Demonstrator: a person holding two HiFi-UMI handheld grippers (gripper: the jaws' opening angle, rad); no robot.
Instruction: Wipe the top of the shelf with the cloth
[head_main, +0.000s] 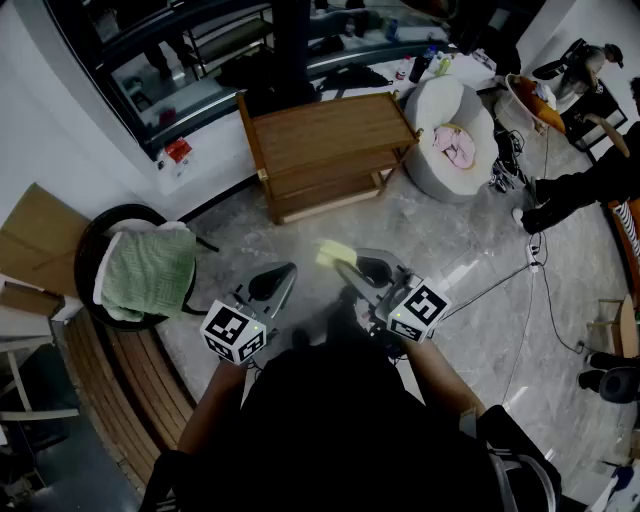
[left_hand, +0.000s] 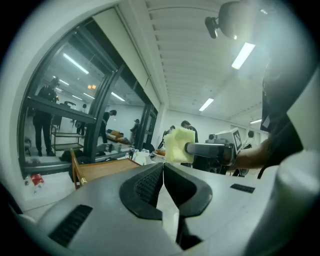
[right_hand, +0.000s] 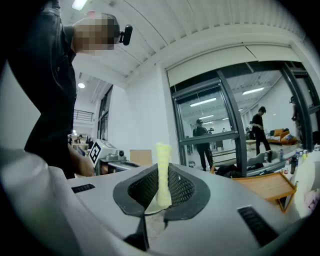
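The right gripper view alone shows the grip itself. The right gripper (right_hand: 161, 186) has its jaws nipped on a thin pale-yellow cloth (right_hand: 162, 167), which stands edge-on between them and rises above their tips. The left gripper view gives what that one hides, the cloth's (left_hand: 179, 144) broad, roughly square face sticking out past the right gripper's (left_hand: 192, 148) tip. In the same view the left gripper's (left_hand: 162, 174) own jaws are pressed together with nothing between them.

Only the head view shows the layout. The left gripper (head_main: 272, 284) and right gripper (head_main: 352, 268) are held side by side over the pale floor on the near side of the shelf (head_main: 330, 148). Both are well apart from it, and the cloth (head_main: 334, 254) at the right gripper's tip points toward the shelf without touching it. The shelf is of wood, and both gripper views catch its top edge low in the background (left_hand: 102, 170) (right_hand: 264, 186).

Left of the shelf, nearer the person, a green towel (head_main: 150, 272) lies in a round black chair (head_main: 92, 243). Just right of the shelf sits a grey cushion seat (head_main: 440, 145) with a pink cloth (head_main: 458, 146) in it.

By count there are two grippers, one yellow cloth, one shelf, one green towel and one grey seat.
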